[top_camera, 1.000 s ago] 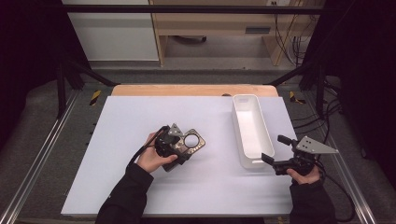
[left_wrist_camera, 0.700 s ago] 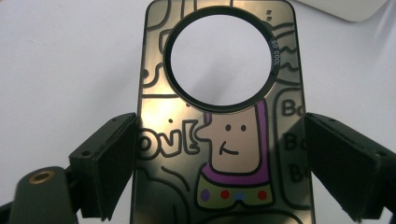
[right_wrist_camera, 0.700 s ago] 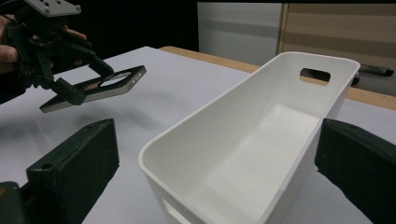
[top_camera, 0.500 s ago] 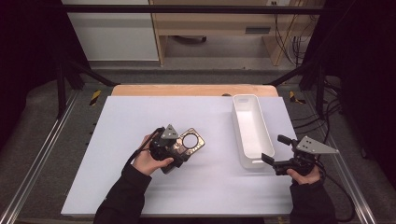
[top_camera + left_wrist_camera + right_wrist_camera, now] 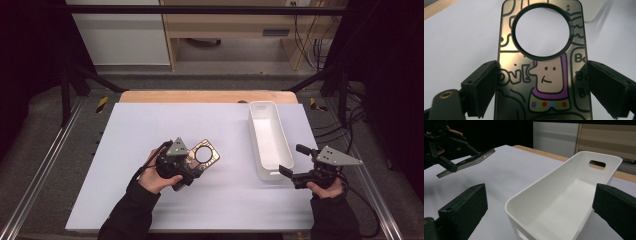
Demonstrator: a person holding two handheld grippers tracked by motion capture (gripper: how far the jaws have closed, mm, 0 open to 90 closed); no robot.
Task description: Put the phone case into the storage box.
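A metallic phone case with cartoon drawings and a black ring is held off the table, tilted, left of centre. My left gripper is shut on it. In the left gripper view both jaws press the long edges of the case on either side of my left gripper's middle. In the right gripper view the case hangs above the table in the left gripper. My right gripper stands open at the near end of the white bin, with nothing between its fingers.
The white bin is long, has a handle slot in its far end, and holds nothing that shows. It stands on the right side of the pale table sheet. A wooden edge runs along the far side.
My left hand has shifted slightly left and toward the near edge with the case still gripped. The right gripper has stayed put.
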